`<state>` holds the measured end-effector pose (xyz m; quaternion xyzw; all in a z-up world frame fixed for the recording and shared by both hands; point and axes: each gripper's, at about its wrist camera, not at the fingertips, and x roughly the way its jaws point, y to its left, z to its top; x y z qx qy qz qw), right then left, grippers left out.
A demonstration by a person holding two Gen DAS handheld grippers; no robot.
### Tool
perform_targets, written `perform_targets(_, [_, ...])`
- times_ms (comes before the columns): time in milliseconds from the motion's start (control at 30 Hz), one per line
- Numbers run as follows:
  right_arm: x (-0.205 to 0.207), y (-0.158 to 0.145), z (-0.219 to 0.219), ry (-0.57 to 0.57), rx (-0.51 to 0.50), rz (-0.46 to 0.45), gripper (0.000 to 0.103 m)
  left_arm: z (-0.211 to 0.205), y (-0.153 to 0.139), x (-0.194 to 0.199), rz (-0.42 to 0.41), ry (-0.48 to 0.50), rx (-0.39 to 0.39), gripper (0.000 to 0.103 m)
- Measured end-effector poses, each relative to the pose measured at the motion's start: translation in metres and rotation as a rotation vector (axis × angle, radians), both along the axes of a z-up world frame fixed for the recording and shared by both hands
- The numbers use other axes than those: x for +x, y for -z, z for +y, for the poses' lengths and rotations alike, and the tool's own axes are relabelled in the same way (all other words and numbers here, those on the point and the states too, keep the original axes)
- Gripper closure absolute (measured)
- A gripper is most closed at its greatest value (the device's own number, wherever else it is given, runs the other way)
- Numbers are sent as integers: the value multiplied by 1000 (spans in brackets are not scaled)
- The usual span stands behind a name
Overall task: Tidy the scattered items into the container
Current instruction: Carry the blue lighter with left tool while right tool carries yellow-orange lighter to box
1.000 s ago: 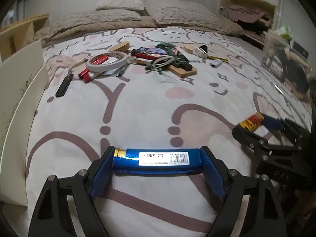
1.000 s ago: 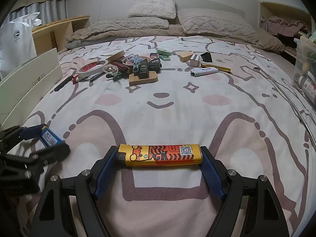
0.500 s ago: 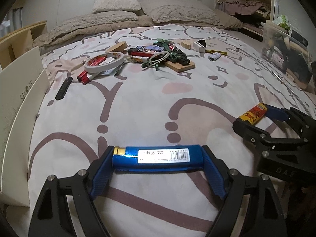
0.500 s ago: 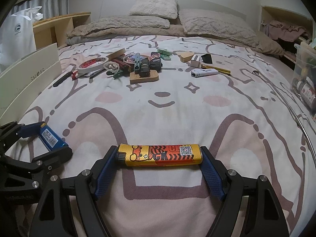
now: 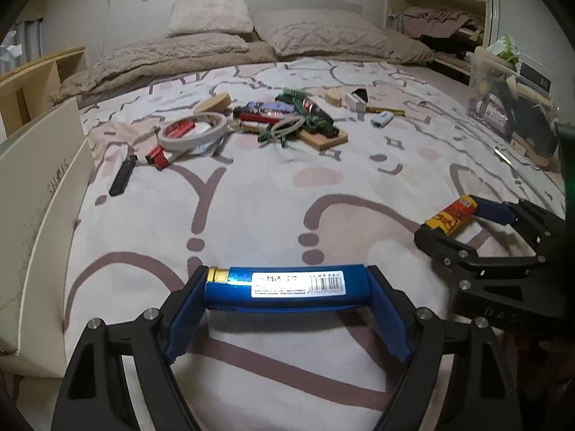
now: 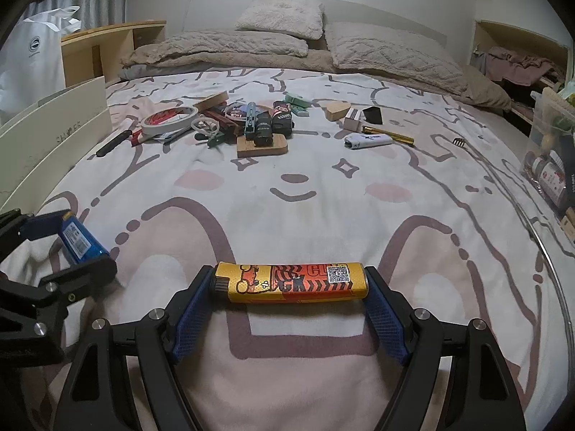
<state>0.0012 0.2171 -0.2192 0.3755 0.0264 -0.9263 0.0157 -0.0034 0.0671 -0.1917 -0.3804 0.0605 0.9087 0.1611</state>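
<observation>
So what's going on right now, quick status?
Left tongs shut on blue lighter. Right tongs shut on yellow-orange lighter. White box at left edge. More clutter mid-bed; nothing blocking.

Far pile of small mixed clutter (image 5: 284, 120) on the bed: single items overlap, too small to tell apart. Clear plastic storage bin (image 6: 551, 158) at right: cut by frame edge, contents unclear. White cardboard box (image 5: 43, 194) at left: inside hidden, lettering partly illegible. Left tongs' (image 6: 73, 242) body cut off at left edge in right view.
</observation>
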Motion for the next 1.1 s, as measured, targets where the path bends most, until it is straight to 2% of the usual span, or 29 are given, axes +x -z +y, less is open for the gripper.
perform_targets(300, [10, -9, -10, -11, -52, -26, 22, -15, -36, 6, 73, -14, 74, 19])
perform_targets(433, [11, -26, -20, -46, -50, -3, 22, -29, -57, 8, 106, -36, 124, 19])
perform_targets(567, [9, -47, -32, -80, -52, 32, 22, -44, -81, 14, 173, -58, 146, 19])
perform_targets(833, [-1, -94, -60, -143, -79, 109, 22, -74, -118, 27, 312, -119, 148, 19])
perform_targets(1100, [-6, -130, -93, -230, -72, 194, 22, -107, -140, 44, 415, -196, 145, 19])
